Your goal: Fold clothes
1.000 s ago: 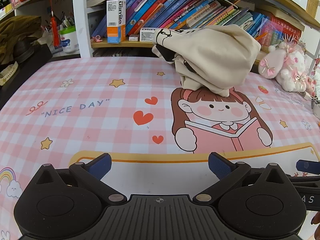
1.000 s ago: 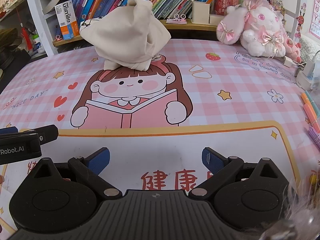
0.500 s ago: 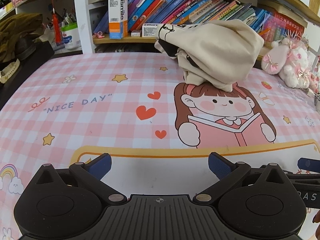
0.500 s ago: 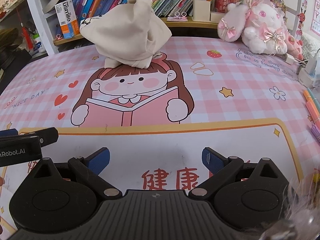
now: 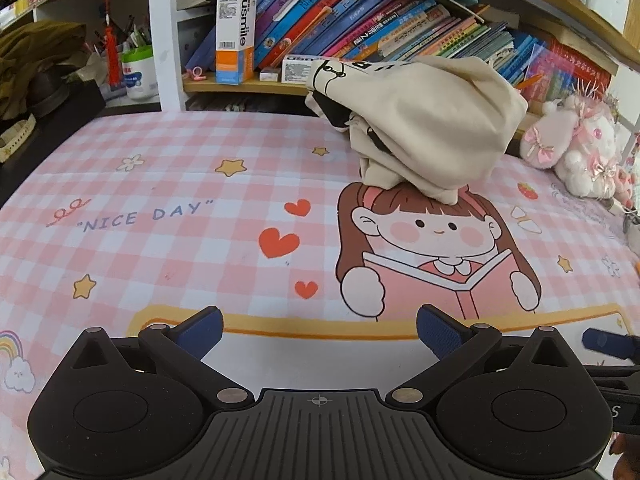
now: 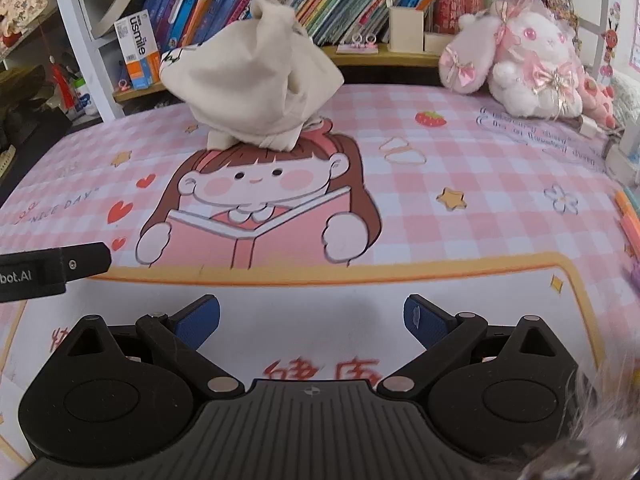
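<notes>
— Sitting where, exactly, that cream garment (image 5: 424, 128)?

— Bunched in an unfolded heap on the tabletop (image 5: 160, 240), right on top of the printed cartoon girl (image 5: 432, 248), covering her hair. It rises in a lump, with black lettering showing on the side towards the bookshelf (image 5: 360, 24).

— And the grippers?

— Both sit on the near side of the girl, well apart from the garment. The left gripper (image 5: 318, 330) has its blue pads spread wide with nothing between them. The right gripper (image 6: 311, 320) is spread wide too, and empty, over the white panel with red characters.

— Anything else around?

— A pink plush rabbit (image 6: 520, 68) stands to the right of the girl, near the shelf. An orange-and-white usmile box (image 5: 235, 40) stands on the shelf, left of the garment.
</notes>
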Demonstrator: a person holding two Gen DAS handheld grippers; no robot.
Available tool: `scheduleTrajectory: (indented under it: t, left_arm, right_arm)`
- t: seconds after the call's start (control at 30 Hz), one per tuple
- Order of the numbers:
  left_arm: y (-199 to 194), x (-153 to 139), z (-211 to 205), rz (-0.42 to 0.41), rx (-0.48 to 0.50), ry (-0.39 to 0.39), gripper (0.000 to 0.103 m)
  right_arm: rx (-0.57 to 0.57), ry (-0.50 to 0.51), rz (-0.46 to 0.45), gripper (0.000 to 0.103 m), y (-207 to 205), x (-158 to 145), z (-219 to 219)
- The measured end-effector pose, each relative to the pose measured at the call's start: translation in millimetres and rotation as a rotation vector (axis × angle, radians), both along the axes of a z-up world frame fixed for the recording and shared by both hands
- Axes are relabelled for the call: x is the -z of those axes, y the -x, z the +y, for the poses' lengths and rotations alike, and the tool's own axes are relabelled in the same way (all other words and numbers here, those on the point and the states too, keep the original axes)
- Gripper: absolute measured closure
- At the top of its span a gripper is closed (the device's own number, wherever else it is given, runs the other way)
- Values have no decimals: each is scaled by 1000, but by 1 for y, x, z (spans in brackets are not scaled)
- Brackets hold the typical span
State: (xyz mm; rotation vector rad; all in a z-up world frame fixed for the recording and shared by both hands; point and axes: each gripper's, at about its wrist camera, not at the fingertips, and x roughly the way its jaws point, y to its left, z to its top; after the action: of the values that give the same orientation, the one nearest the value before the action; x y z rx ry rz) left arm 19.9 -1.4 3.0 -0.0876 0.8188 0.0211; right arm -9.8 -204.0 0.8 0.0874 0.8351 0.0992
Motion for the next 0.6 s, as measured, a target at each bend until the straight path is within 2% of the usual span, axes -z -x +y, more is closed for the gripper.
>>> scheduleTrajectory:
  t: [0.1, 0.2, 0.37, 0.6]
  left_arm:
    - [-7, -5, -8, -5, 4, -22, 0]
    - [-17, -14, -19, -48, 26, -45, 0]
    - [-50, -30, -38, -95, 87, -19, 0]
    - [-96, -40, -78, -124, 131, -21, 0]
  right_arm:
    - [-14, 1, -23, 4, -4, -1, -8]
    - [-21, -9, -30, 4, -8, 0, -16]
    - [-26, -47, -32, 4, -11, 0, -29]
    - [-28, -41, -32, 4, -5, -4, -47]
